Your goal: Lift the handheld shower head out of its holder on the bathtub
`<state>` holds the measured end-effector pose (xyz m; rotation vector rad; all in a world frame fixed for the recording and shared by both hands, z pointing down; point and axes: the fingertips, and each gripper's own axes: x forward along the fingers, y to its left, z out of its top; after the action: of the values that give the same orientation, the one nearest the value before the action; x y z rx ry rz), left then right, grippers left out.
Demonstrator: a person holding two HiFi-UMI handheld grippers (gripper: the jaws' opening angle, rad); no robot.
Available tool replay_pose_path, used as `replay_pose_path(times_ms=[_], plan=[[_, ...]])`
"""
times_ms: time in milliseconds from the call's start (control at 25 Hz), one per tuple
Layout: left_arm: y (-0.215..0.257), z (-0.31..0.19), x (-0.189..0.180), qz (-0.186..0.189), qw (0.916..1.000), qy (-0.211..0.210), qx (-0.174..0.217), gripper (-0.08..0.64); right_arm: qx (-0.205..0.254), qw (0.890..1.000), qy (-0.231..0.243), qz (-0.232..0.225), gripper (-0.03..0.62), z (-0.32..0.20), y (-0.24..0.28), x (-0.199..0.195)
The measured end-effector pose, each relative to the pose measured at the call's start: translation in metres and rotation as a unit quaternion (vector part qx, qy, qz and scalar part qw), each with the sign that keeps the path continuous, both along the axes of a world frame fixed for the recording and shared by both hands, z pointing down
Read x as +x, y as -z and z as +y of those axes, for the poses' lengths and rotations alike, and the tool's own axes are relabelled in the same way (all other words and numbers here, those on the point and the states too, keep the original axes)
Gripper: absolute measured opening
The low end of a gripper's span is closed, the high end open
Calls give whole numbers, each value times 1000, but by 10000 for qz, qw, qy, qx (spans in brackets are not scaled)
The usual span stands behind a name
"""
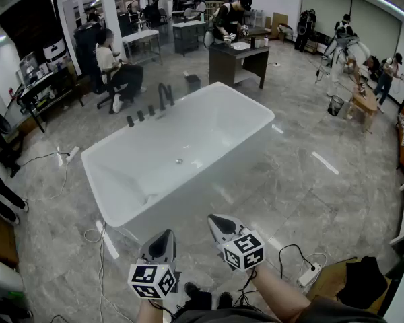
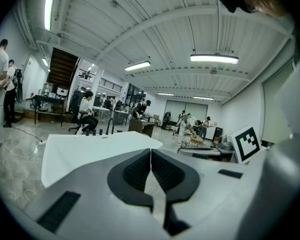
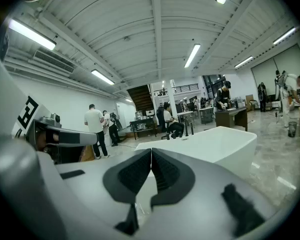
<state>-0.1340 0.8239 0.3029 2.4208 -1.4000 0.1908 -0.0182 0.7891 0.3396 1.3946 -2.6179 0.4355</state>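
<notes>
Both grippers hang low in front of the person, on the near side of the bathtub (image 1: 202,180) and well apart from it. The left gripper (image 1: 161,242) has its pads pressed together with nothing between them, and the right gripper (image 1: 222,226) is likewise closed and empty. Both point slightly downward towards the tub.

The handheld shower head sits somewhere in the row of black fittings (image 1: 150,110) on the tub's far long rim, towards its left end beside the arched spout (image 1: 165,96). From here the pieces are too small to tell which one is the shower head and which are knobs.

The step in hand looks like the approach, and nothing of the lift is begun. To do it well, the person should probably walk round the tub's left end rather than reach across the basin, so that the fittings come close and can be told apart. A white power strip (image 1: 310,274) and loose cables (image 1: 97,237) lie on the floor near the feet and could catch a step.

One gripper will need to open before it arrives, wide enough to pass around the shower head's handle. It should likely close on the handle below the head, then draw straight up along the holder's axis. Pulling sideways risks jamming the piece or dragging its hose.
</notes>
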Motion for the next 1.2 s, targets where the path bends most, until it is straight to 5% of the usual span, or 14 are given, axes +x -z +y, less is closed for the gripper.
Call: replay_pose_path(times_ms=[480, 800, 1200], plan=[[4, 6, 22, -59, 10000, -57, 52, 17, 38, 9999, -41, -94, 26, 6, 4, 21], [4, 11, 34, -29, 9999, -13, 112, 17, 80, 9982, -177, -574, 26, 16, 4, 46], [-15, -48, 51, 126, 9996, -250, 13, 15, -53, 9976, -447, -517, 26, -29, -13, 68]])
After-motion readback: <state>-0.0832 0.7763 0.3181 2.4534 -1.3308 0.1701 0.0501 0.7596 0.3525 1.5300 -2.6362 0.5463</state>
